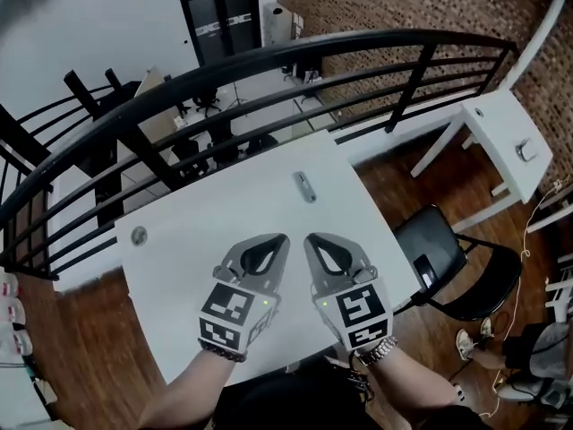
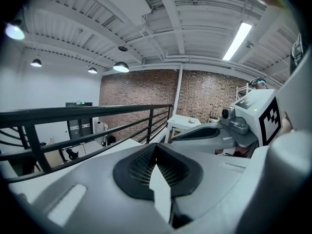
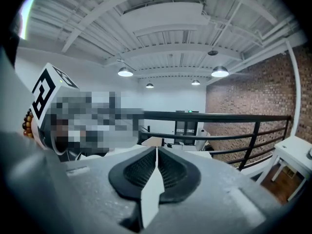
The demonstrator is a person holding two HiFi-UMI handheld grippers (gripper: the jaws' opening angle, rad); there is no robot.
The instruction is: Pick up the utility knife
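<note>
A small grey utility knife (image 1: 305, 186) lies on the white table (image 1: 179, 276), near its far edge. My left gripper (image 1: 282, 237) and right gripper (image 1: 310, 237) hover side by side over the table's near half, tips pointing toward the knife and well short of it. Both are shut with nothing between the jaws; the jaw tips meet in the left gripper view (image 2: 156, 145) and in the right gripper view (image 3: 156, 148). Neither gripper view shows the knife. The right gripper's marker cube (image 2: 261, 117) shows in the left gripper view.
A round grey disc (image 1: 138, 235) sits on the table's far left corner. A black railing (image 1: 269, 56) runs just behind the table, above a lower floor. A black chair (image 1: 448, 262) stands to the right, and a second white table (image 1: 501, 137) further right.
</note>
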